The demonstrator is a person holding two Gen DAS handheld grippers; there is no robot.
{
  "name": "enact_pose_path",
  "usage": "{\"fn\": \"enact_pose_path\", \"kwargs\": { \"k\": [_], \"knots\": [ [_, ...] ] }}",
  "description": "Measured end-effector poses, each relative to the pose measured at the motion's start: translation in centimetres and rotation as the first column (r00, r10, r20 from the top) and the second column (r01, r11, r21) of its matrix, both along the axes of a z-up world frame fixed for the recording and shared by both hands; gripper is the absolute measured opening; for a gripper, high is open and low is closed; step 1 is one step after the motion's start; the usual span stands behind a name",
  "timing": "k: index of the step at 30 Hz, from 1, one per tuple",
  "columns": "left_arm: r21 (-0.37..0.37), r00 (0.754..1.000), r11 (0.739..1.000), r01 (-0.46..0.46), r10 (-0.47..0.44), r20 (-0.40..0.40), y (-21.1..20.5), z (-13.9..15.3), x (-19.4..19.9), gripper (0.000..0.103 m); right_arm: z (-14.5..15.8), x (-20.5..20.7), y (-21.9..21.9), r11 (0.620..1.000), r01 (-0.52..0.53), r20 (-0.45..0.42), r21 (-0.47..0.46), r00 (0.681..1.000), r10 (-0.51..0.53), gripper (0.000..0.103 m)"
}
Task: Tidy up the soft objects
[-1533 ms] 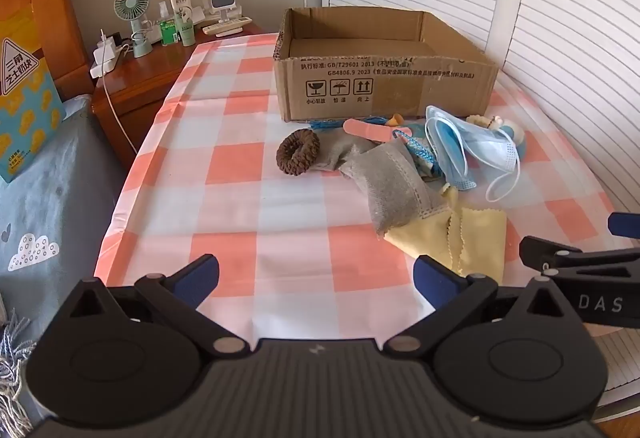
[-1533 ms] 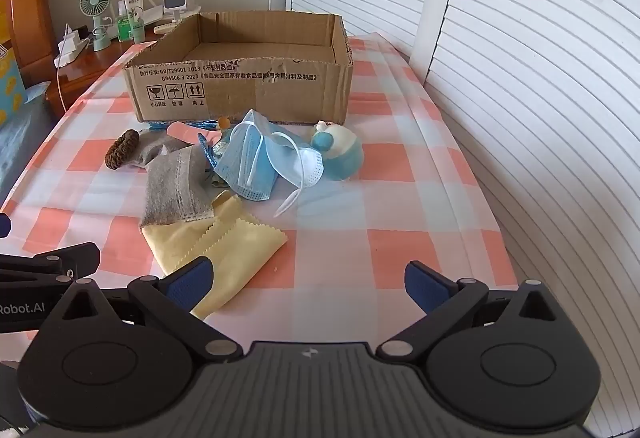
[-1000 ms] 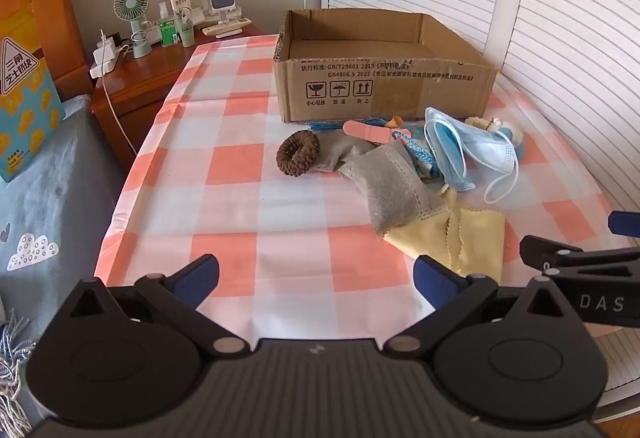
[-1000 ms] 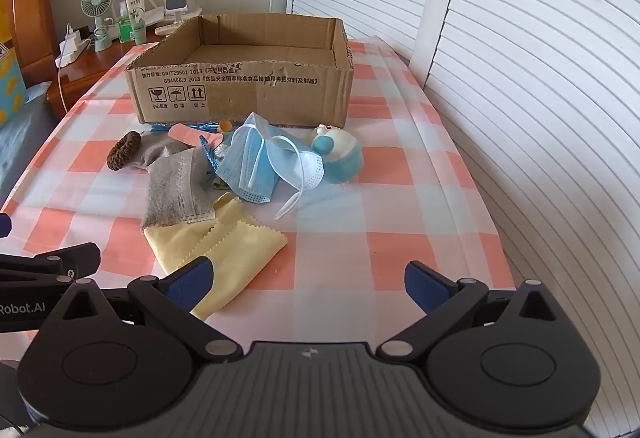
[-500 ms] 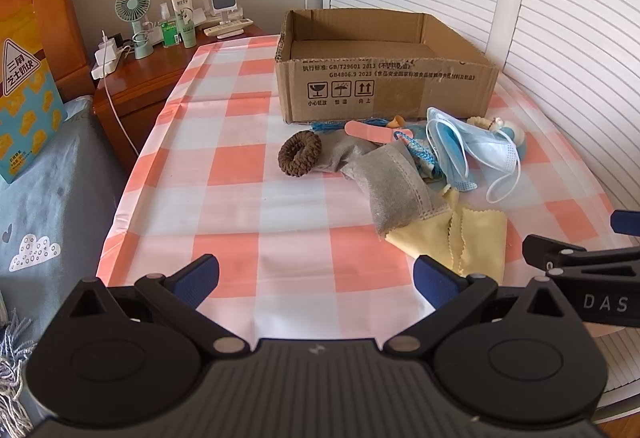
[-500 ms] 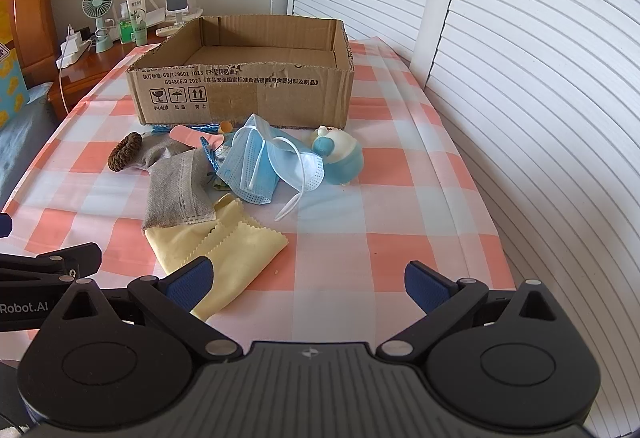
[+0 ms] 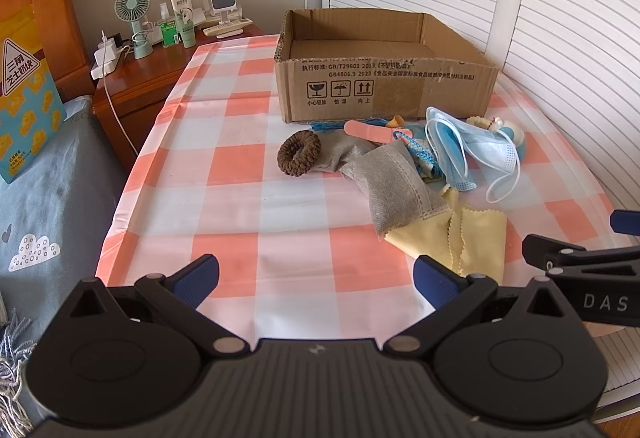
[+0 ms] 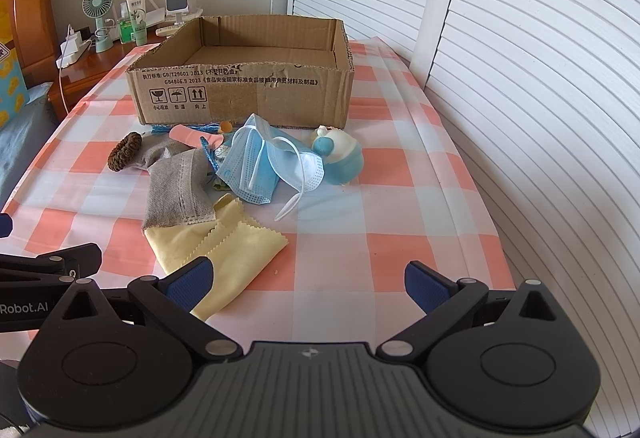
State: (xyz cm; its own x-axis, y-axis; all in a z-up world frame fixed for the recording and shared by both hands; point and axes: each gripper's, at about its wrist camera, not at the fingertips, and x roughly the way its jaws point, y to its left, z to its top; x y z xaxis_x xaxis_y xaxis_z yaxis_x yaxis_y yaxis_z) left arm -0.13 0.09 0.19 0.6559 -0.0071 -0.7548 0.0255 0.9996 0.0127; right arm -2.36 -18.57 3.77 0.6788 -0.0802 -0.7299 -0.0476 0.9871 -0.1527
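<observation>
**Soft pile waits in front of an empty box, both claws spread**

The counter (image 7: 248,198), under an orange-and-white checked cloth, carries an open cardboard box (image 8: 244,94) at its far side; what shows of the inside looks empty. Directly before the box's front wall lies a loose heap of soft things, none yet sorted by the look of it.

Nearest the claws is a yellow cloth (image 8: 224,250), partly tucked under a grey pouch (image 7: 396,190). Behind them sits a tangle of blue face masks (image 8: 260,166) with ear loops trailing onto the cloth, then a blue-and-white toy (image 8: 340,158) at the heap's right end. At the left end rests a brown hair tie (image 7: 299,157), touching the grey fabric. A pink bandage strip (image 7: 370,131) lies close to the box.

The left claw (image 7: 316,274) hovers over bare cloth, fingers spread and empty, with the heap ahead and to its right. The right claw (image 8: 310,280) is likewise spread and empty; its left finger hangs over the yellow cloth's near corner, with the masks straight ahead.

The likely trouble is the overlap: lifting the yellow cloth could drag the pouch along, and a mask loop could snag its neighbours. Thin flat cloth may also slip from a shallow pinch.
</observation>
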Motion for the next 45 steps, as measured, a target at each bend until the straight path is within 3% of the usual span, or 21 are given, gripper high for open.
{"fn": "enact_pose_path", "kwargs": {
  "k": [29, 45],
  "knots": [
    [-0.001, 1.0, 1.0, 0.002, -0.002, 0.002, -0.16, -0.25, 0.12, 0.102, 0.18, 0.23, -0.02, 1.0, -0.007, 0.001, -0.006, 1.0, 0.007, 0.103],
    [0.006, 0.999, 0.999, 0.041, -0.041, 0.032, -0.1, -0.18, 0.65, 0.103, -0.47, 0.93, 0.4, 0.997, -0.074, 0.021, -0.037, 0.997, 0.075, 0.103]
  ]
}}
